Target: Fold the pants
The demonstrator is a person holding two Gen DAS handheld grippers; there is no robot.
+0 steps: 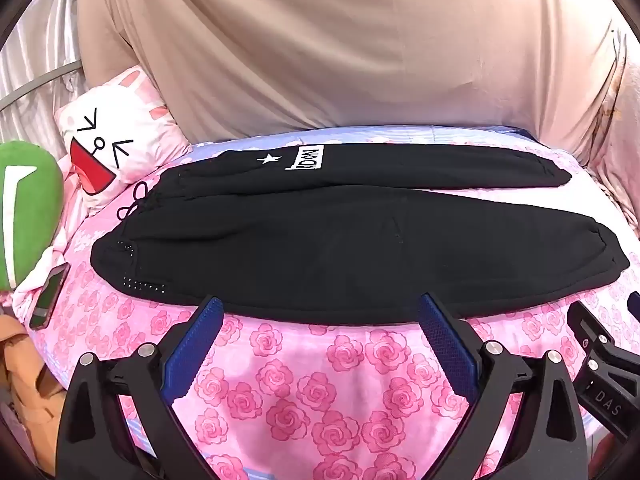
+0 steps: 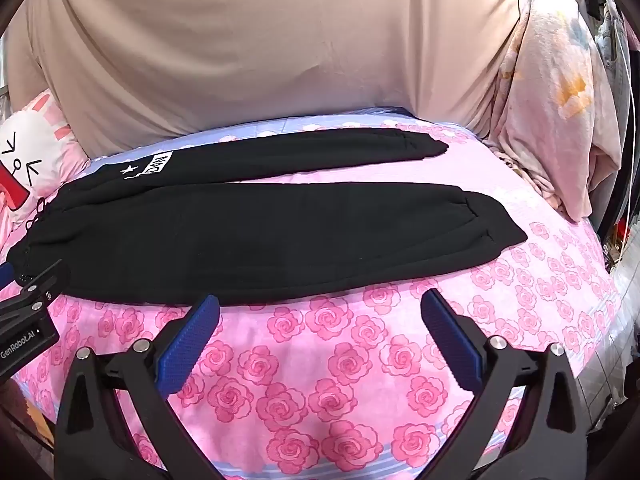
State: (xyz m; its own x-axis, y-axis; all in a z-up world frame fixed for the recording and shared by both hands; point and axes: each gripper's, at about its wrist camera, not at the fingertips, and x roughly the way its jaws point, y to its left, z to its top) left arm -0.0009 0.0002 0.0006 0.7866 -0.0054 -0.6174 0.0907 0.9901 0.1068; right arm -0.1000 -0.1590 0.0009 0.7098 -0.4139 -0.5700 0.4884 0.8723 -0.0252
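Observation:
Black pants (image 1: 304, 240) (image 2: 256, 236) lie flat on a pink rose-print bed sheet (image 1: 288, 392) (image 2: 320, 380), waistband to the left, the two legs spread apart and running right. A white star and a white label mark the far leg. My left gripper (image 1: 320, 312) stands open just short of the near leg's front edge, nothing between its blue pads. My right gripper (image 2: 320, 308) is open too, at the near leg's front edge further right, and holds nothing. Each gripper shows at the edge of the other's view.
A white cartoon-face pillow (image 1: 116, 148) and a green plush (image 1: 28, 208) lie left of the waistband. A phone (image 1: 48, 300) rests on the sheet at the left edge. Beige cloth (image 1: 340, 48) hangs behind the bed; a pale blanket (image 2: 560, 120) hangs at the right.

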